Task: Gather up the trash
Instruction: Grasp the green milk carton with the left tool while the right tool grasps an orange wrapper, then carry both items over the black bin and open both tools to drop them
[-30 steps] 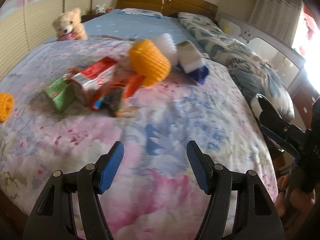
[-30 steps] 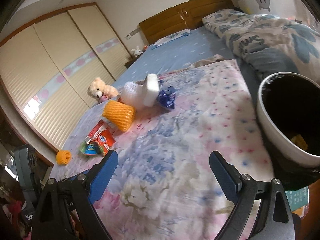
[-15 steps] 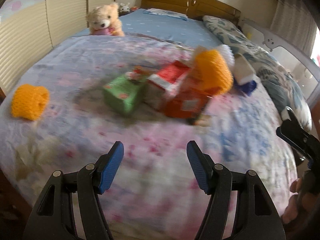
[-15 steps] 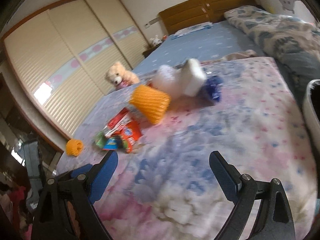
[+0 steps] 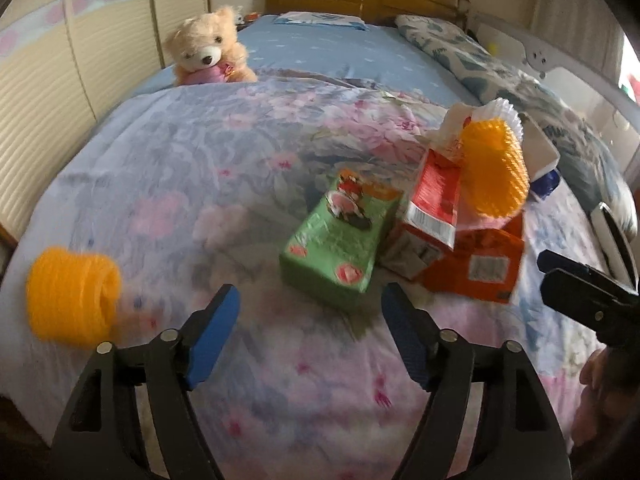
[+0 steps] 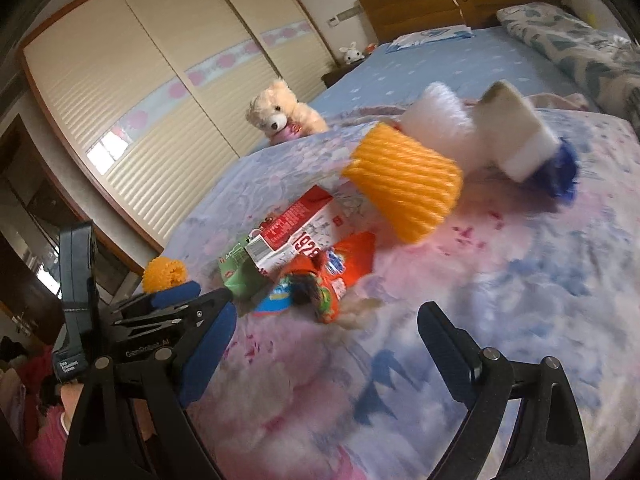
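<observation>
Left wrist view: the left gripper [image 5: 310, 330] hangs over a floral bed [image 5: 168, 184], its fingers spread and just opened wider, nothing between them. The trash lies ahead: a green carton [image 5: 340, 240] touching a red carton [image 5: 434, 200], an orange packet [image 5: 476, 268], an orange foam net [image 5: 494, 170]. Another foam net [image 5: 72, 294] lies well apart. A teddy bear [image 5: 210, 48] sits beyond. The right gripper [image 6: 326, 344] is spread, empty.
</observation>
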A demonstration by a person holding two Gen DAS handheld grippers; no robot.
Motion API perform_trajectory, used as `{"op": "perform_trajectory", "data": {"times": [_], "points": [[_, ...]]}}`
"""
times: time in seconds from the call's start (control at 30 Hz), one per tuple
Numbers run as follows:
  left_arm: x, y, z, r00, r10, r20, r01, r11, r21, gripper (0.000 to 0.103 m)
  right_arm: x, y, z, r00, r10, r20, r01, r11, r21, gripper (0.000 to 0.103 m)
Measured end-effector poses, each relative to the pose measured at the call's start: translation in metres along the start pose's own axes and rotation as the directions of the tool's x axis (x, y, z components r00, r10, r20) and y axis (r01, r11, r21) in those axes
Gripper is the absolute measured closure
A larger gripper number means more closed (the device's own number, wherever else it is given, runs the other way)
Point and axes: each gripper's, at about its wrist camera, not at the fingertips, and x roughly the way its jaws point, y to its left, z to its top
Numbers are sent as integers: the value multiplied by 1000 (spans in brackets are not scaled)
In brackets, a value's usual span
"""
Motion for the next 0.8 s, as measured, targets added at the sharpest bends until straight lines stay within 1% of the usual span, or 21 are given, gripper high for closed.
{"op": "perform_trajectory", "data": {"times": [0.1, 0.13, 0.17, 0.2, 0.23, 0.27, 0.3, 0.33, 0.4, 0.5, 0.6, 0.67, 0.8], "points": [[13, 0, 9, 999, -31, -18, 32, 999, 29, 27, 16, 0, 4, 1000, 0, -18, 0, 1000, 6, 13], [17, 0, 10, 999, -44, -28, 44, 998, 34, 27, 21, 0, 6, 1000, -3, -28, 3, 1000, 8, 17], [21, -1, 11, 998, -50, -34, 52, 998, 38, 27, 24, -2, 6, 999, -8, -35, 9, 1000, 9, 25], [25, -2, 12, 999, -38, -33, 39, 998, 40, 27, 26, -3, 6, 999, -13, -40, 14, 1000, 12, 31], [26, -4, 10, 999, -32, -37, 34, 998, 44, 31, 29, -4, 6, 999, -18, -46, 19, 1000, 20, 44], [28, -5, 10, 999, -34, -42, 36, 998, 48, 40, 32, -5, 7, 998, -19, -53, 20, 999, 25, 63], [28, -6, 9, 998, -38, -42, 40, 998, 47, 48, 33, -8, 6, 998, -17, -63, 19, 999, 33, 72], [26, -7, 9, 999, -32, -30, 34, 998, 44, 48, 33, -8, 4, 998, -15, -66, 18, 999, 33, 85], [19, -7, 6, 1000, -19, -5, 19, 999, 34, 48, 25, -11, 0, 998, -24, -54, 25, 999, 23, 87], [12, -8, -1, 1000, 0, 13, 0, 1000, 10, 49, 13, -17, -5, 999, -25, -43, 26, 999, 28, 90], [1, -12, -14, 999, 18, 33, -18, 1000, -14, 49, -3, -20, -10, 999, -24, -28, 25, 999, 26, 91], [-9, -15, -24, 999, 22, 46, -21, 999, -39, 49, -17, -21, -13, 1000, -24, -14, 24, 1000, 16, 91], [-32, -25, -42, 997, 11, 81, -4, 996, -84, 49, -41, -22, -20, 1000, -24, 2, 24, 1000, -1, 91]]}}
